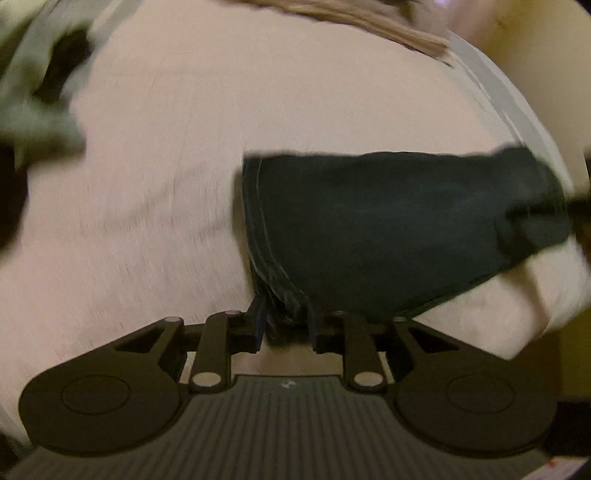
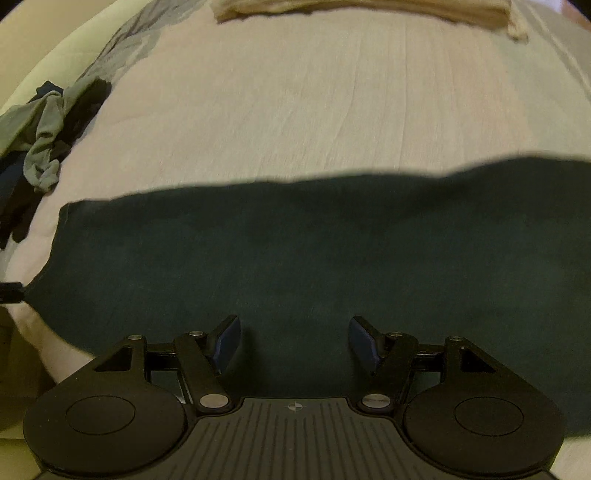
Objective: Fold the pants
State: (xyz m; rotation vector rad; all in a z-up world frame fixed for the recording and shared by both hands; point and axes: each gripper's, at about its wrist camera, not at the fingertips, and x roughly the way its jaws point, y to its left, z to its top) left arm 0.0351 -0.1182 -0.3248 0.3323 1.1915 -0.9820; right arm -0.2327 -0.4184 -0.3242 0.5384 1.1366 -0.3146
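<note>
My left gripper (image 1: pixel 284 328) has its jaws clenched on a bunched corner of the dark teal, heavy-woven pants (image 1: pixel 388 229), right at the stitched hem where the cloth gathers into thick folds between the blue-padded fingers (image 1: pixel 258 325). From this camera the pants run away to the right as a flat dark slab with a double line of pale stitching down the near edge, lying on the pale pinkish-beige bedsheet (image 1: pixel 166 166), whose weave shows as fine streaks. The far right end of the fabric is blurred, so I cannot tell what meets it there. A blurred heap of grey-green and black clothing (image 1: pixel 40 96) sits at the upper left, and a tan strip of cloth (image 1: pixel 369 26) lies along the top.

My right gripper (image 2: pixel 294 343) hovers with its jaws released, wide apart, the blue pads (image 2: pixel 227 343) angled outward just above the pants (image 2: pixel 295 251). Only this view shows the garment as a long, smooth band spread across the bed (image 2: pixel 277 110), its upper edge gently wavy. It also gives the clothing pile (image 2: pixel 48 140) sharply: a crumpled grey-green knit draped over black and navy pieces at the sheet's left edge. A folded cream, towel-like cloth (image 2: pixel 369 9) rests at the far side.
</note>
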